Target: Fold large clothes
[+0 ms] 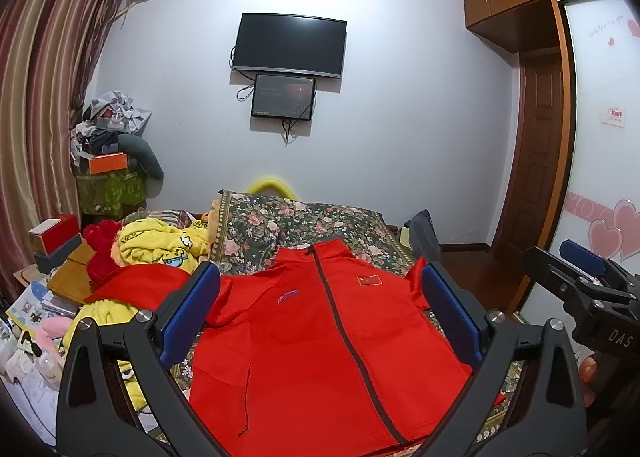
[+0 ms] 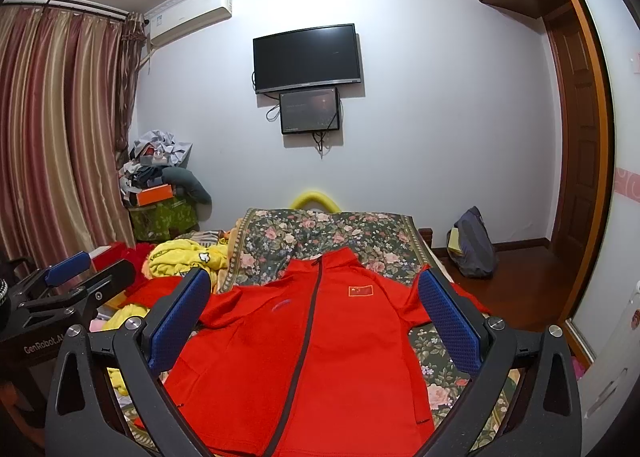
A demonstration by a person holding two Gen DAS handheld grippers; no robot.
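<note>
Jacket [image 1: 320, 345]: one big red one, and two tongs hang over it. The left tongs [image 1: 320, 313] are spread wide with nothing between their two blue pads [image 1: 192, 313]. The right tongs [image 2: 316, 317] are spread wide too and grip nothing. Both point forward over the bed, side by side, a little above the cloth and not touching it. In the left view the right tongs stick in from the right edge, and a bit of a hand [image 1: 588, 373] shows under them.

The red jacket lies flat on the bed, front side up, with its collar toward the far wall. One dark zipper [image 2: 304, 341] runs down the middle and is zipped shut. One small flag patch [image 2: 360, 291] sits on the chest. Both sleeves spread out to the sides.

Under the jacket is one flowery blanket [image 2: 320, 233]. A yellow towel [image 1: 160, 249] is bunched up just beside the jacket. On the wall are two dark screens, one big TV [image 2: 307, 57] and one small screen [image 2: 310, 110] right under it.
</note>
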